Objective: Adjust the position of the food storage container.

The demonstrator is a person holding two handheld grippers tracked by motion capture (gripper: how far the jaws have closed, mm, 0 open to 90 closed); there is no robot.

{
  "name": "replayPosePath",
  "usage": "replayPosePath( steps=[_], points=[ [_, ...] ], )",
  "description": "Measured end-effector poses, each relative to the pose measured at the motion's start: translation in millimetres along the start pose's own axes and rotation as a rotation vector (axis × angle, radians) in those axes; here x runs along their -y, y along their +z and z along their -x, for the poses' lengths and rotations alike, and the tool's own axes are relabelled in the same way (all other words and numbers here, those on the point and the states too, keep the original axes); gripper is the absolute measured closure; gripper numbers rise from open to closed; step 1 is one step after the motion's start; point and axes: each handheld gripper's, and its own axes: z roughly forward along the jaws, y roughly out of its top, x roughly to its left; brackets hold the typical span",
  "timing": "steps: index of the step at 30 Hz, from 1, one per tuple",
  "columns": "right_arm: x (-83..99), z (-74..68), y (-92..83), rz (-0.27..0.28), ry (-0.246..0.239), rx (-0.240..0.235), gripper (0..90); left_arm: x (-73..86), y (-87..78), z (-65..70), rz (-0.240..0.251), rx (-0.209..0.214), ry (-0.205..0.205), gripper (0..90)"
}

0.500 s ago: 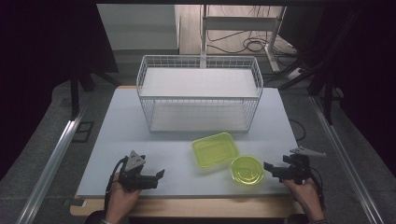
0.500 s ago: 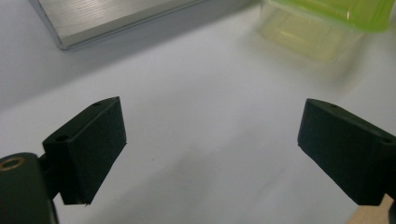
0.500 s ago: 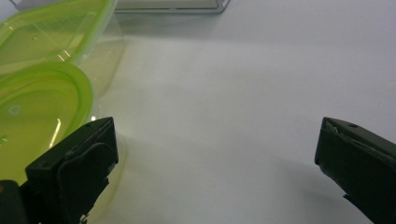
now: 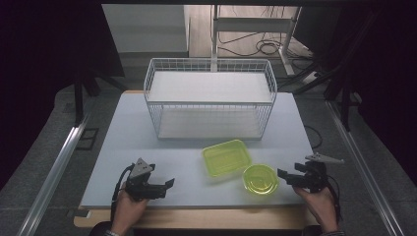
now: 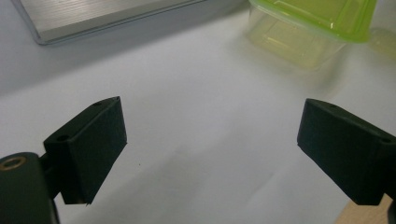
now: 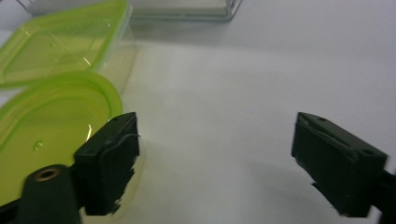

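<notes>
A rectangular yellow-green lidded container [image 4: 226, 157] lies on the white table [image 4: 137, 142], with a round yellow-green lidded container [image 4: 260, 179] just to its right and nearer the front edge. My left gripper [image 4: 167, 186] rests at the front left, jaws open and pointing right, nothing between them. My right gripper [image 4: 282, 174] sits at the front right, open, its jaws pointing left and close beside the round container. In the right gripper view the round container [image 6: 51, 121] lies by the left jaw of the open gripper [image 6: 215, 154], outside the gap. The left gripper view has its gripper [image 5: 210, 140] open over bare table.
A white wire basket [image 4: 210, 98] stands at the middle back of the table, its open top up. The rectangular container [image 5: 317, 23] and the basket's base [image 5: 93, 18] lie ahead in the left gripper view. A metal rail [image 4: 54, 167] runs along the left floor.
</notes>
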Motion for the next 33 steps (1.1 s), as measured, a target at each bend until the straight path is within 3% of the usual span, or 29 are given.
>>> replayPosePath(
  steps=[3, 8, 12, 13, 17, 21, 26, 33],
  points=[
    [-0.2, -1.8, 1.6, -0.037, -0.009, 0.001, 27.6, 0.6, 1.4, -0.2, -0.011, -0.002, 0.001, 7.9],
    [-3.9, -8.4, -3.8, -0.045, -0.055, -0.003, 50.4, 1.1, 3.5, 0.5, -0.029, -0.016, 0.010, 7.6],
    [-7.1, -15.2, -12.0, -0.018, -0.115, -0.020, 68.9, 0.8, 3.6, 0.2, -0.026, -0.016, 0.008, 7.3],
    [-7.1, -15.2, -12.0, -0.018, -0.115, -0.020, 68.9, 0.8, 3.6, 0.2, -0.026, -0.016, 0.008, 7.3],
    [-9.9, -26.6, -19.1, 0.016, -0.182, -0.041, 83.1, 0.6, 4.7, 0.8, -0.032, -0.018, 0.017, 7.2],
    [-11.5, -34.4, -20.2, 0.029, -0.218, -0.064, 88.6, 0.4, 4.9, 2.5, -0.028, -0.021, 0.026, 7.0],
    [-13.0, -47.7, -20.1, 0.036, -0.240, -0.099, 89.1, -3.2, 0.4, 5.0, 0.052, 0.041, 0.031, 7.0],
    [-13.3, -66.9, -17.0, 0.033, -0.261, -0.158, 89.1, -3.1, 1.8, 5.5, 0.039, 0.033, 0.038, 7.6]
  ],
)
